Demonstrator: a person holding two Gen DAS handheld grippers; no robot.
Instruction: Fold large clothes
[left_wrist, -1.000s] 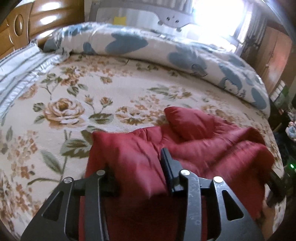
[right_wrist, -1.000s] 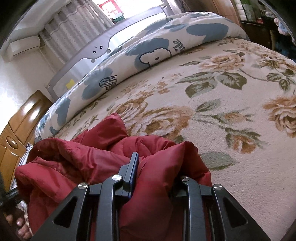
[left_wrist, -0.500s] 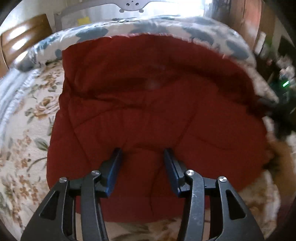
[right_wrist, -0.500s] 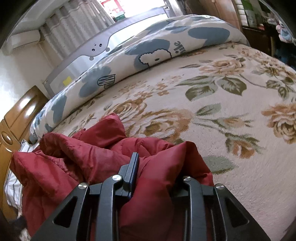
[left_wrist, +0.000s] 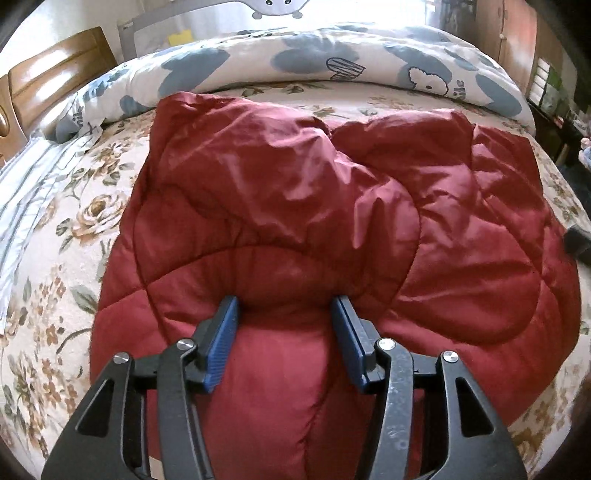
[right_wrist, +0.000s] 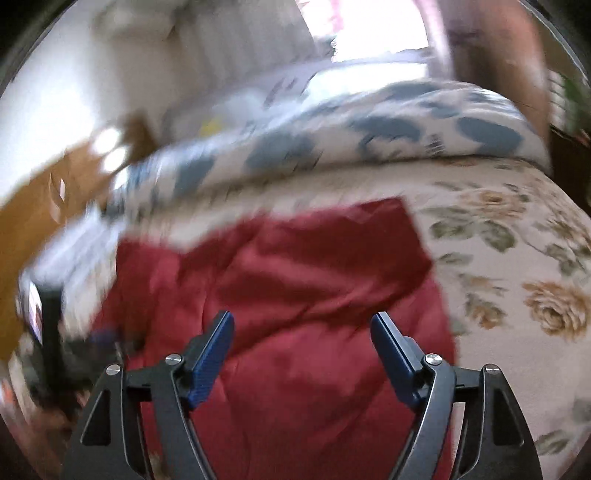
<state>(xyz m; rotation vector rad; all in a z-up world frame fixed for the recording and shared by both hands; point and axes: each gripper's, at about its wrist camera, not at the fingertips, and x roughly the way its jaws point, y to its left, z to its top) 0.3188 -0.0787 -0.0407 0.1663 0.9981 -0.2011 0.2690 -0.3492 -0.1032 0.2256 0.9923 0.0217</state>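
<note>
Quilting runs in curved seams across the red padded jacket, a glossy, puffy garment spread over the floral bedspread, its far edge just short of the rolled blue-and-white duvet along the back of the bed. Its surface is rumpled, with a raised fold crossing the middle from upper left toward the right side. In the right wrist view the same jacket lies flatter, one squared corner pointing toward the duvet.

One jacket, one duvet and two grippers show. The left gripper has its blue pads apart, and a bulge of the jacket's near hem sits between them, touching both; whether it is truly pinched is not clear. The right gripper has its fingers spread wide above the red fabric, with nothing clamped.

A wooden headboard stands at the left, and striped white bedding lies below it.

The right wrist view is heavily smeared, so the duvet's pattern and the objects at its left edge cannot be made out. The jacket's near hem is cut off behind both grippers' frames. A dark object at the right edge of the left wrist view is too cropped to identify.
</note>
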